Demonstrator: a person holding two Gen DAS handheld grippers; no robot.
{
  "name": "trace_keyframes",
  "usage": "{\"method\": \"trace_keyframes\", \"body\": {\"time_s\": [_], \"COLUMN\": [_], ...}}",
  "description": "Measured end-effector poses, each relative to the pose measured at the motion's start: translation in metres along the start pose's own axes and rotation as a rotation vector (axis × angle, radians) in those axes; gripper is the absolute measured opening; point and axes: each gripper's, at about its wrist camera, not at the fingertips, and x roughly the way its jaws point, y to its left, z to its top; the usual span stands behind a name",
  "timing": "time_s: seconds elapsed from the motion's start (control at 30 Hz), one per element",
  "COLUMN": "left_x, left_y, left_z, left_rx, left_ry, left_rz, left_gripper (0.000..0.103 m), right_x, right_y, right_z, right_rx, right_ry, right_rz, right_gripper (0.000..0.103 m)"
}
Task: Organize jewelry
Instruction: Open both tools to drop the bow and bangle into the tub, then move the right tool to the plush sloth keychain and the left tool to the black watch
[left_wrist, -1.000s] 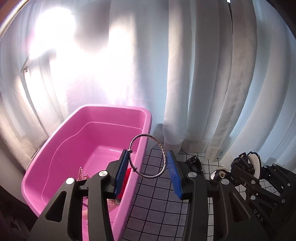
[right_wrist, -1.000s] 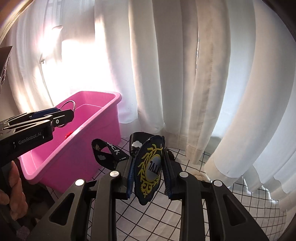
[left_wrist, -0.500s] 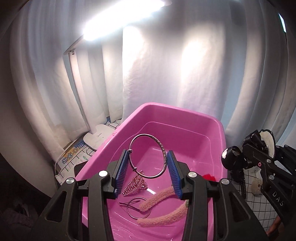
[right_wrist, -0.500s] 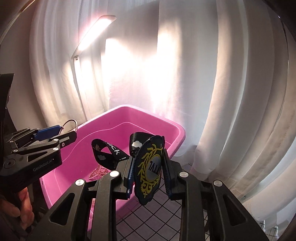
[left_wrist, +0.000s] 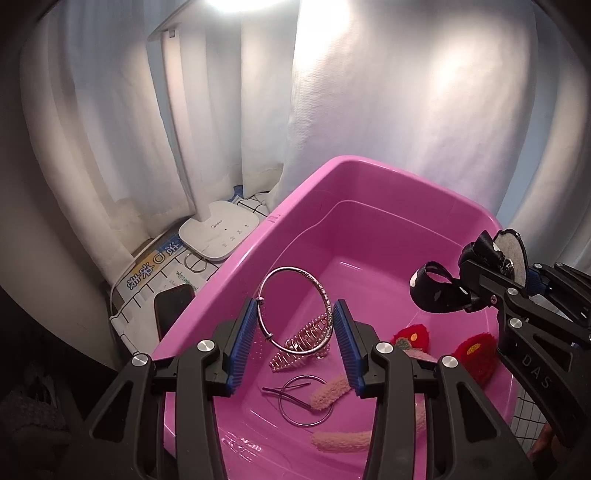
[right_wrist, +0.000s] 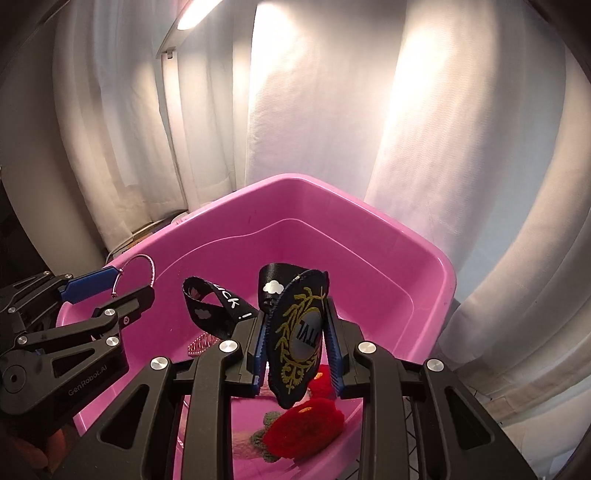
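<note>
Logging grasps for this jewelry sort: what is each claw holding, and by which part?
Left claw: silver bangle, pinched across opposite sides of its ring. Right claw: black embroidered patch keychain, clamped on its flat faces.

Both grippers, left gripper (left_wrist: 295, 345) and right gripper (right_wrist: 297, 354): black plastic frames, ribbed blue pads, silver screw heads, white "GenRobot.AI" and "DAS" lettering.

Pink bin (right_wrist: 424, 280) — near wall hidden behind gripper frames. Patch (right_wrist: 295, 336) lettering — partly readable only. Phone (left_wrist: 171, 308) — half behind bin rim.
</note>
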Motion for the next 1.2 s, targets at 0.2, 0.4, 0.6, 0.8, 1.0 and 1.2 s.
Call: {"method": "trace_keyframes", "body": {"time_s": [0.2, 0.4, 0.6, 0.8, 1.0, 1.2], "left_x": [0.012, 0.017, 0.014, 0.011, 0.004, -0.014], "left_y": [0.0, 0.0, 0.007, 0.013, 0.012, -0.002], "left_z": [-0.001, -0.003, -0.002, -0.003, -0.007, -0.012], "left_rx": [0.005, 0.006, -0.013, -0.03, -0.037, -0.03], "left_ry": [0.043, 0.063, 0.044, 0.048, 0.042, 0.015], "left_rz": [-0.019, -0.025, -0.012, -0.007, -0.01, -0.036], "left_gripper": [0.042, 0.044, 0.076, 0.078, 0.079, 0.08], "right_x": [0.019, 0.028, 0.026, 0.02, 0.009, -0.022], "right_y": [0.004, 0.005, 0.011, 0.006, 0.001, -0.013], "right_z": [0.003, 0.005, 0.006, 0.006, -0.001, -0.019], "right_rx": [-0.005, -0.01, -0.043, -0.015, 0.036, 0.09], "right_ry": [0.043, 0.063, 0.07, 0.064, 0.054, 0.011], "right_rz": [-0.026, -0.067, -0.114, -0.117, -0.095, -0.079], "right_gripper": [0.026, 0.034, 0.056, 0.057, 0.057, 0.057]}}
